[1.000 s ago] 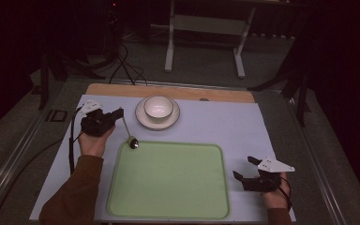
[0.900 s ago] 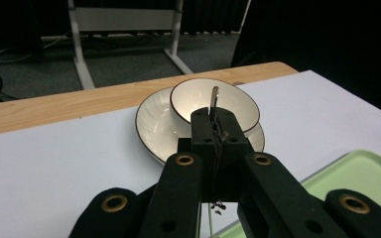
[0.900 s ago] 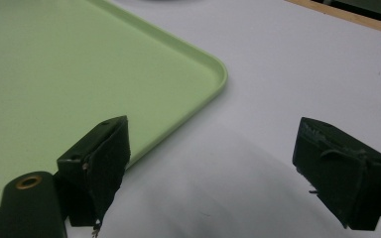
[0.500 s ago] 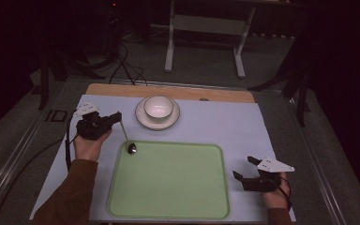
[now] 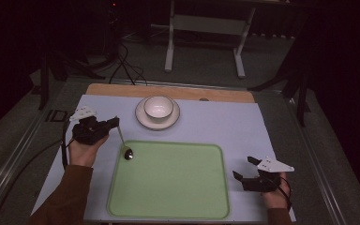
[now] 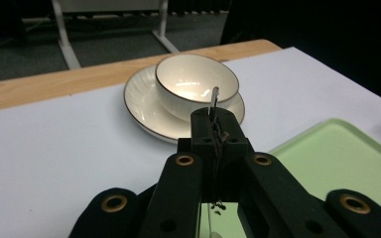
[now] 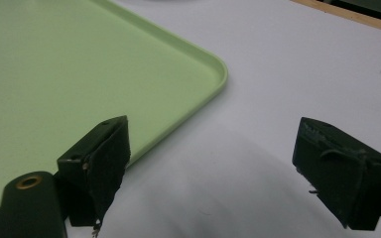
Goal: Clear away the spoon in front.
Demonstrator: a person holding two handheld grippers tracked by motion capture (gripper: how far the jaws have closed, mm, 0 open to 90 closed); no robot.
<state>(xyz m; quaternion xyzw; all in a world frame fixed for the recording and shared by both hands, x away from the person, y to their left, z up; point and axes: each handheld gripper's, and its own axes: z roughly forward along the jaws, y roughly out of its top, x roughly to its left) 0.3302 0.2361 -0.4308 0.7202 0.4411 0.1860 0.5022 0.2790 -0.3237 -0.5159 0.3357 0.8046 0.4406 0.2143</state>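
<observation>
the left gripper [image 5: 114, 123] has its jaws pressed together on the handle of a spoon [image 5: 123, 140]. in the left gripper view the handle tip pokes up just past the jaw ends, and the spoon [image 6: 214, 99] runs down between them. from above, the spoon hangs slanted from the jaws, its round end over the near-left corner of the green tray [image 5: 168, 211]. a white bowl [image 5: 158, 107] sits on a saucer [image 5: 143, 119] beyond the tray. the right gripper [image 5: 242, 168] has its jaws spread wide, holding nothing, just beside the tray's right edge over the pale table cover [image 5: 225, 122].
</observation>
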